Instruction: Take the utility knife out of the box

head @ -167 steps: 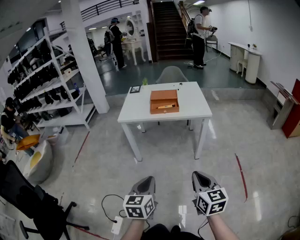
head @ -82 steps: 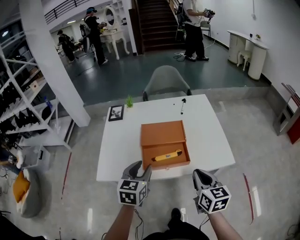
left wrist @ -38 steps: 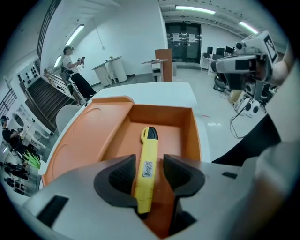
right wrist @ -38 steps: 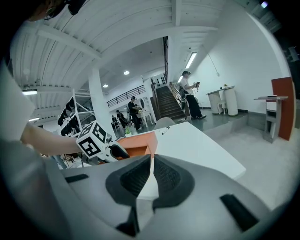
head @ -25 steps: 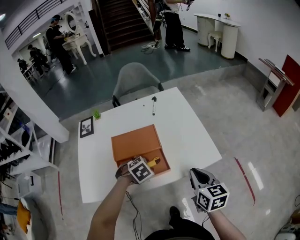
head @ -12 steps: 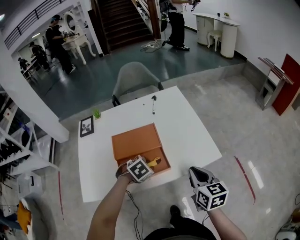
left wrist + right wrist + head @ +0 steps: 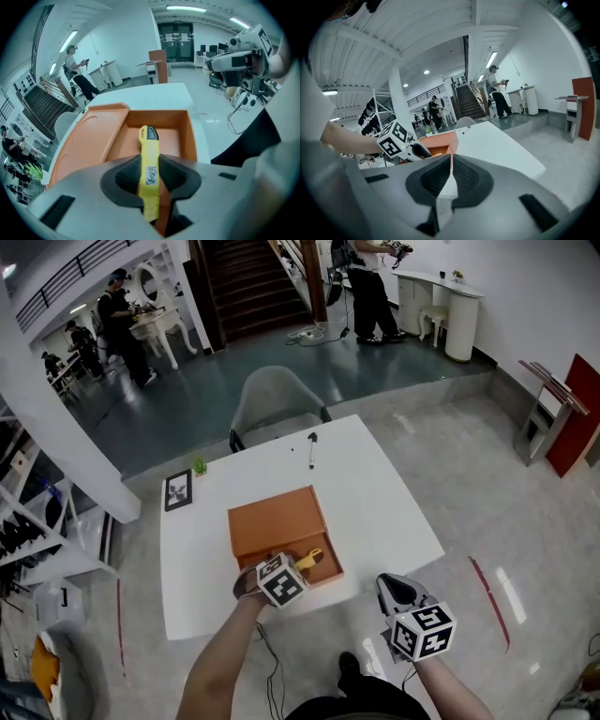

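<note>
An open orange box [image 7: 272, 521] lies on the white table [image 7: 375, 493], with its lid folded back. My left gripper [image 7: 296, 568] reaches down into the box's tray from the near side. In the left gripper view a yellow utility knife [image 7: 149, 159] with a black tip runs lengthwise between the pads of my left gripper [image 7: 150, 180]. The jaws have just been closing and now press on its sides. My right gripper [image 7: 391, 585] hangs off the table's near right edge, shut and empty, as the right gripper view [image 7: 451, 161] shows.
A black pen [image 7: 312, 448], a small framed picture [image 7: 176, 490] and a tiny green plant [image 7: 199, 466] lie on the table's far part. A grey chair [image 7: 277, 409] stands behind it. People stand in the background, and shelves are at the left.
Several seconds ago both grippers hung low, far from the table. Over the last second the left gripper has stayed in the box's tray at the knife, and the right gripper has not moved.
</note>
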### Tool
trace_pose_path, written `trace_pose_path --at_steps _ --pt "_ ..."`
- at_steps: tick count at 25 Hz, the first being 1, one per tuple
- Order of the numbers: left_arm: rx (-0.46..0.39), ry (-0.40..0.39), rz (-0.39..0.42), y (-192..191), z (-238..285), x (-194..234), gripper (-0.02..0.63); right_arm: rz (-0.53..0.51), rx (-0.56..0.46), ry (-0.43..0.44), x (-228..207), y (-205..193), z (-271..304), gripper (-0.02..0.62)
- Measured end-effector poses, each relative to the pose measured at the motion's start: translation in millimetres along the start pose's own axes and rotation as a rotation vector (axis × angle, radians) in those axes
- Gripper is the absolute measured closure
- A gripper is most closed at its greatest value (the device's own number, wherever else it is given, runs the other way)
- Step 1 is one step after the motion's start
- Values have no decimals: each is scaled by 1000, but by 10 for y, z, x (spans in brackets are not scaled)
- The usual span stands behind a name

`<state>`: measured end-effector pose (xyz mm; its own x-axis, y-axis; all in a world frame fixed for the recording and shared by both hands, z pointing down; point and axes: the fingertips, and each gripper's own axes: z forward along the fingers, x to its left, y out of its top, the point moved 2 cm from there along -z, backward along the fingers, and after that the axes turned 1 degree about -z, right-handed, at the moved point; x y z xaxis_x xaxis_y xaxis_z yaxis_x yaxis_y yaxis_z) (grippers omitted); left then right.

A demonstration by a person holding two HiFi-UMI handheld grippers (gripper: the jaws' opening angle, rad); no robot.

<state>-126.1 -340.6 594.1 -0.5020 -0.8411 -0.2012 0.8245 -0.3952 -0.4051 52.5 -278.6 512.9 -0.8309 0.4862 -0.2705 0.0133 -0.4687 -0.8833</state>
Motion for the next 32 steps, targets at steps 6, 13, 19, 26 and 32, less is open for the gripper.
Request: trace_pose_path --at_steps 6,13,19,26,32 --pt "-79 51 -26 126 -272 27 492 -3 -2 8 48 14 -19 592" --pt "-169 122 -82 223 -597 6 492 -15 -10 37 159 43 -19 592" --pt "-232 190 -179 215 -909 -5 492 -30 -14 66 259 60 -2 592" --pt "-298 244 -321 49 -1205 -54 492 -52 -23 103 373 155 33 592" --pt "-346 289 -437 -174 -1419 -71 492 -62 -20 126 489 165 98 592"
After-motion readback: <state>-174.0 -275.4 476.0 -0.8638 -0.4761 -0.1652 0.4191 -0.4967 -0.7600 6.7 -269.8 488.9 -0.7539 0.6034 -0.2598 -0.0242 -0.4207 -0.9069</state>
